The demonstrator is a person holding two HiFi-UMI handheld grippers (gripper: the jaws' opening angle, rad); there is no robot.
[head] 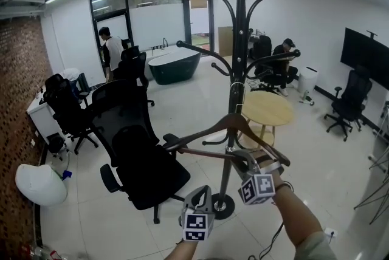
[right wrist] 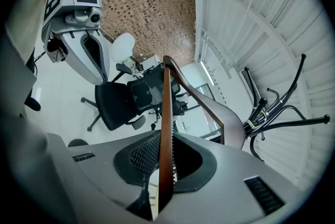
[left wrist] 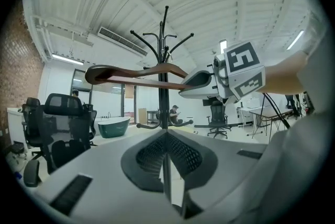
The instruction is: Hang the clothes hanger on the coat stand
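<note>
A brown wooden clothes hanger hangs in the air just in front of the tall black coat stand, its metal hook up against the pole. My right gripper is shut on the hanger's lower bar, which runs straight out between the pads. The left gripper hovers lower and to the left, shut with nothing in it. In the left gripper view the hanger crosses the stand, with the right gripper on its right end. From the right gripper view I see the left gripper and the stand's arms.
A black office chair stands close on the left of the stand's base. Behind the stand are a round wooden table, a dark bathtub and more chairs. Two people are at the back. A white beanbag lies by the brick wall.
</note>
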